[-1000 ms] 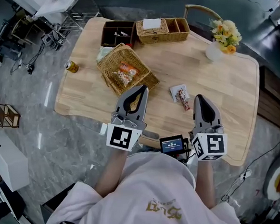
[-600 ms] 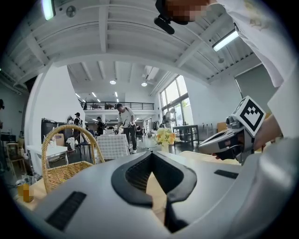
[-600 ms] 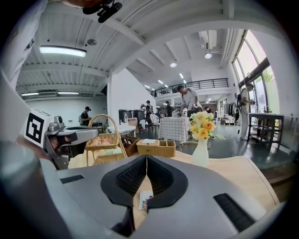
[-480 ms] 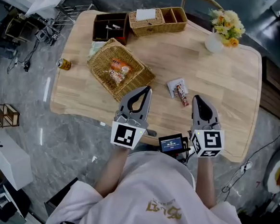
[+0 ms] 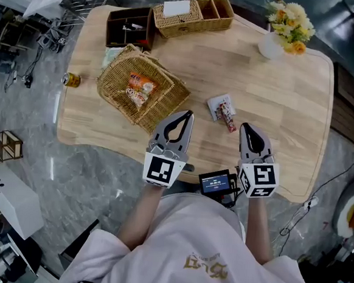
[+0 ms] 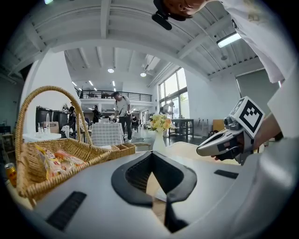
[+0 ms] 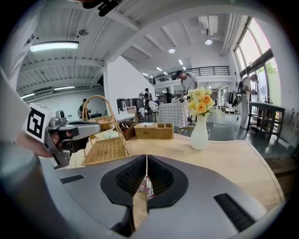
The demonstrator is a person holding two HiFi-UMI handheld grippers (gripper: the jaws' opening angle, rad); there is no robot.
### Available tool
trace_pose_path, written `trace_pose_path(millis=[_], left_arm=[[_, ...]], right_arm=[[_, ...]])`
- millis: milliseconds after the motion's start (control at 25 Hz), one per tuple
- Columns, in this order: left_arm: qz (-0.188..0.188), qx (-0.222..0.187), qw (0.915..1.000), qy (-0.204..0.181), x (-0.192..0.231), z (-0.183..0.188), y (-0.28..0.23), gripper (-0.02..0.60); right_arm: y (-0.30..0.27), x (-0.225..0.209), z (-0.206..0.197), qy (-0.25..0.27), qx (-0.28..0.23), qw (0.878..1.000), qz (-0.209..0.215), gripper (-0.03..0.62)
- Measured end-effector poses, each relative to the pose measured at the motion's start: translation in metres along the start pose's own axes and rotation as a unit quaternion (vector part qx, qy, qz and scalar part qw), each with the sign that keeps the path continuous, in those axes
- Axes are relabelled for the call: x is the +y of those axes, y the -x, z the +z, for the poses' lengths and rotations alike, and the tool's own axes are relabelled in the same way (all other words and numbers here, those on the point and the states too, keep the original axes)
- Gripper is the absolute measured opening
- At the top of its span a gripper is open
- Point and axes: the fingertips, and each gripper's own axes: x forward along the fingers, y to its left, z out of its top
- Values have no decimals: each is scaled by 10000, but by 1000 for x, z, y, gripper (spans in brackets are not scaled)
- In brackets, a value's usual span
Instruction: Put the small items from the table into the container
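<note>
Sank lower toward the bench [image 5: 278,97], left tongs [image 5: 189,114] and right tongs [image 5: 246,126] both pressed together, empty. At left, wicker basket [image 5: 161,112] of snacks [image 5: 135,87], loose snack packet [image 5: 223,111] near right tongs; basket handle [image 6: 49,87] plain only in gripper views.

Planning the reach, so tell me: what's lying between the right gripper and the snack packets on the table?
Nothing. In the head view, only bare wooden table separates the right gripper from the snack packets.
</note>
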Motion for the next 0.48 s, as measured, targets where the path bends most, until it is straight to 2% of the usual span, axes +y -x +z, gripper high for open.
trace_pose_path(millis=[80,480], left_arm=[[-116,31,9998,-143,-4,-13,-3,-6],[-300,302,9987,-281,-7,-49,-24,-6]], right_arm=[[-3,-3,-14,-27,170,9998,-49,21],[-23,-11,-56,-215,690,9974,0,23]])
